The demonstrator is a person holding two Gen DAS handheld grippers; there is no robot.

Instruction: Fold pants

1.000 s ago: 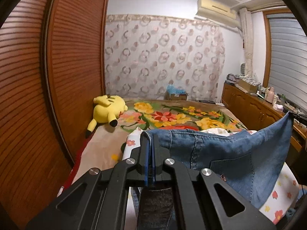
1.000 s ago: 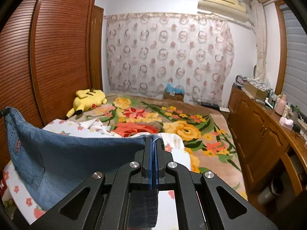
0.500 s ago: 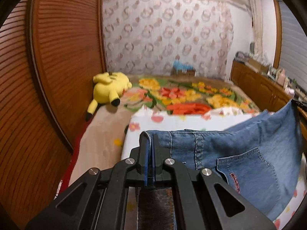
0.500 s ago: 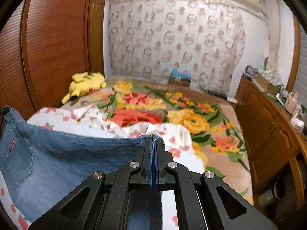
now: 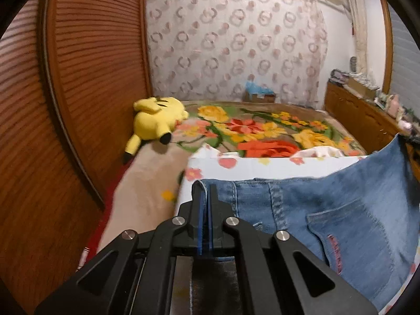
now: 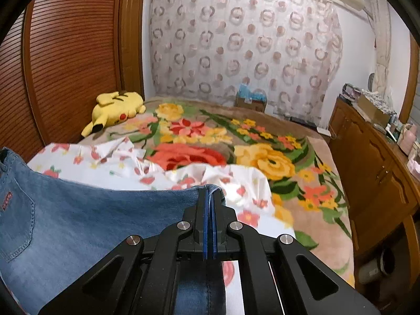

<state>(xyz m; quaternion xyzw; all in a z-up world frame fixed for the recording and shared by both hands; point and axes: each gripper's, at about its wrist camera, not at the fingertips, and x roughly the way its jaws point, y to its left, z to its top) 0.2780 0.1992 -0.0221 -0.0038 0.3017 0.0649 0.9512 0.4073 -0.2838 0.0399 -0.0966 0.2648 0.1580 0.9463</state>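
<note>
Blue denim pants [image 5: 328, 210] hang stretched between my two grippers above the bed, back pocket with a red tab showing. My left gripper [image 5: 204, 191] is shut on the left end of the waistband. My right gripper [image 6: 209, 194] is shut on the other end of the pants [image 6: 92, 215]. The legs hang below, out of sight. The right gripper shows as a dark tip at the far right of the left wrist view.
A white floral sheet [image 6: 126, 162] lies under the pants on a bed with a big flowered blanket [image 6: 262, 157]. A yellow plush toy [image 5: 155, 118] lies by the brown slatted wardrobe [image 5: 86, 78]. A wooden dresser [image 6: 372, 162] stands on the right.
Both grippers have come down and tilted toward the bed with the pants still held. The white sheet now shows more above the waistband.
</note>
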